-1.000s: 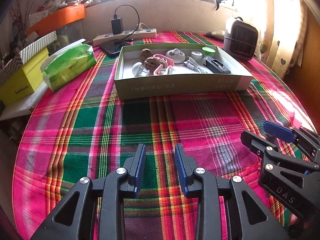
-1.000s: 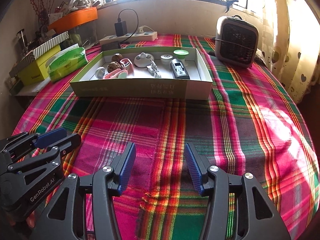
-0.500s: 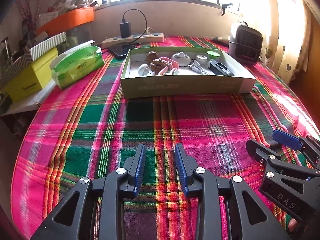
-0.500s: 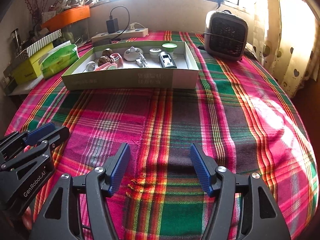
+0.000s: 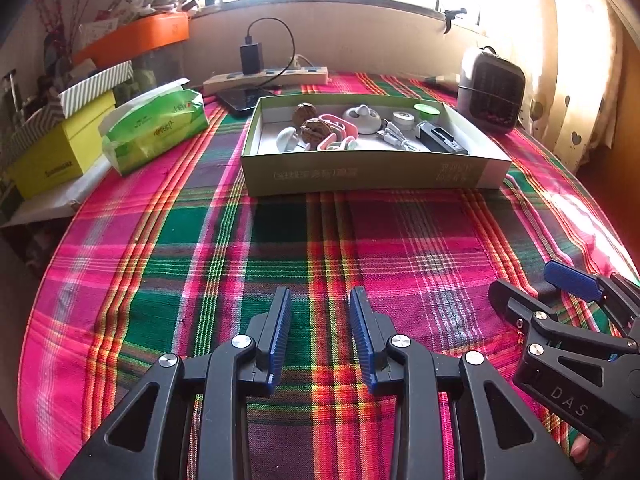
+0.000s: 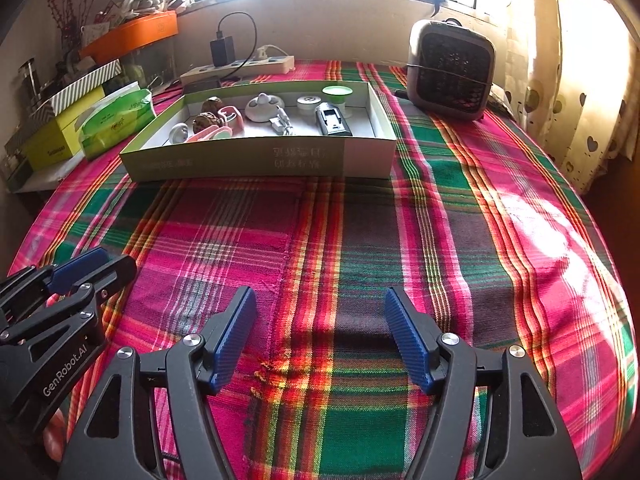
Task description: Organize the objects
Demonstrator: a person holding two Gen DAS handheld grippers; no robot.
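We read both tongs as parked over the bare near part of the worktop [image 6: 460, 216], well apart from everything that needs sorting, which suits a pause either before reaching in or after the last item has gone home. The left tongs [image 5: 320, 320] stand partly open with nothing but plaid cloth showing between their blue pads, and the right tongs [image 6: 320, 336] have just been opening and now gape wide, likewise with nothing between them (a spread that would suit a bulky item, in our judgement). The task's things all sit inside the shallow green-and-white cardboard box [image 6: 256, 160] at the far side of the worktop, gathered there presumably so that they stay together rather than scattered on the cloth. Inside it we make out two walnuts [image 5: 316, 130] towards its left, a pink clip-like piece [image 5: 338, 124] touching the nearer one, a white round gadget [image 5: 362, 118] in the middle, a coiled white cable [image 5: 396, 138], a dark rectangular holder [image 5: 440, 138] and a green lid [image 5: 426, 110] towards its right. They lie loosely, some touching, in no clear rows. A tissue pack [image 5: 154, 128] and a small heater [image 6: 450, 68] flank the box outside it.
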